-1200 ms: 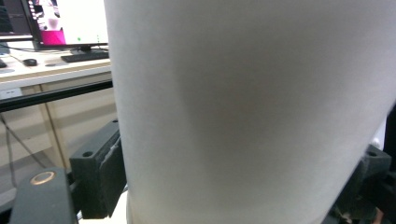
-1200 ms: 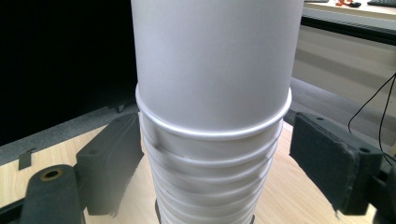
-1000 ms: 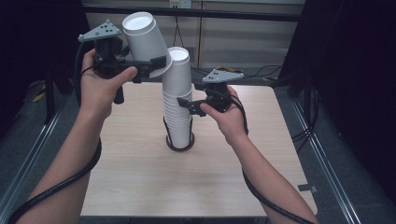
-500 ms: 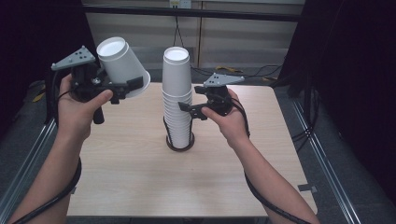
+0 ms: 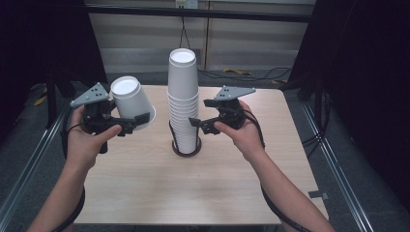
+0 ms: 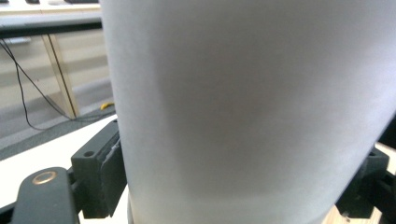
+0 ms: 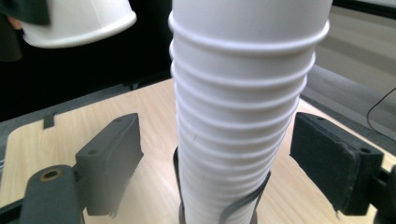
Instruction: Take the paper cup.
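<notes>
Presently: one white cup (image 5: 129, 102), upside down and tilted, clamped in the left gripper (image 5: 126, 124), jaws having just closed a little further on it, held above the table (image 5: 145, 193) left of the stack (image 5: 183, 104). Stack: upside-down cups, upright in a dark ring holder (image 5: 187, 150) at table centre. Right gripper (image 5: 197, 123): jaws apart, either side of the stack, not touching.

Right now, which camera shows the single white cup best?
The high view: the whole cup shows, upside down in the left gripper. The left gripper view has just its blank wall; the right gripper view catches its rim.
</notes>
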`<state>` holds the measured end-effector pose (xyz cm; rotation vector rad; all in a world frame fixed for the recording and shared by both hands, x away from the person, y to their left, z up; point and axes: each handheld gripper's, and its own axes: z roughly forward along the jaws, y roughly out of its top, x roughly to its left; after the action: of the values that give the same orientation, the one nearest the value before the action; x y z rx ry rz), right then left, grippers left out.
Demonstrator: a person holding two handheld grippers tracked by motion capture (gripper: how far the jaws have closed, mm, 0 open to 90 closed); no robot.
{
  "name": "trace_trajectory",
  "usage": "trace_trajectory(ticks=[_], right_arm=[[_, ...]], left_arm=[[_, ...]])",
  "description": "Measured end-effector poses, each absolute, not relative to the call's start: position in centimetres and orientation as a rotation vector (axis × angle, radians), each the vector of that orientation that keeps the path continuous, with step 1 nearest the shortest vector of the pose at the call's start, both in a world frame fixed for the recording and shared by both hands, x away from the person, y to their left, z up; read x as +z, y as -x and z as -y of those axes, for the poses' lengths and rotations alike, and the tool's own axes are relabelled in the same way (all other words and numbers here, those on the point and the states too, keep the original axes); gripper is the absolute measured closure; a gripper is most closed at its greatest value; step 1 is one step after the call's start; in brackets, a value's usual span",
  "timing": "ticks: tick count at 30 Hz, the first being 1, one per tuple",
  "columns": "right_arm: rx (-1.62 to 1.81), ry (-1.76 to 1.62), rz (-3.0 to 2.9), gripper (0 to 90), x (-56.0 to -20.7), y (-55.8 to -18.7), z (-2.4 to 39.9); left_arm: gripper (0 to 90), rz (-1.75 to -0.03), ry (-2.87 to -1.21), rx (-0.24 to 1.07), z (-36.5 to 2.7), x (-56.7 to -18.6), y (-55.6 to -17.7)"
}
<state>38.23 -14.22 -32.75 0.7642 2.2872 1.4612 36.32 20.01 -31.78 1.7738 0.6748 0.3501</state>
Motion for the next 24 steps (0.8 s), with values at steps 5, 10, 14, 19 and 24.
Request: trace_trajectory(ticks=[5,10,14,19,24], right_arm=[[1.450,-0.760,-2.316,16.0,-33.6,-37.8,15.1],[1.430,-0.747,-2.352,16.0,-34.7,-37.3,16.2],[1.435,-0.754,-2.362,15.8,-35.3,-37.0,17.0],[1.442,-0.768,-2.377,14.7,-36.2,-36.6,18.0],[1.433,-0.762,-2.386,13.9,-36.8,-36.2,18.7]], left_arm=[[15.0,-0.657,-1.823,0.324,-19.3,-32.9,-35.8],[15.1,-0.635,-1.874,0.318,-18.3,-34.0,-35.5],[15.1,-0.619,-1.907,0.294,-17.5,-35.1,-35.2],[15.1,-0.593,-1.955,0.281,-16.4,-36.1,-34.7],[15.1,-0.559,-1.992,0.259,-15.4,-36.7,-34.2]])
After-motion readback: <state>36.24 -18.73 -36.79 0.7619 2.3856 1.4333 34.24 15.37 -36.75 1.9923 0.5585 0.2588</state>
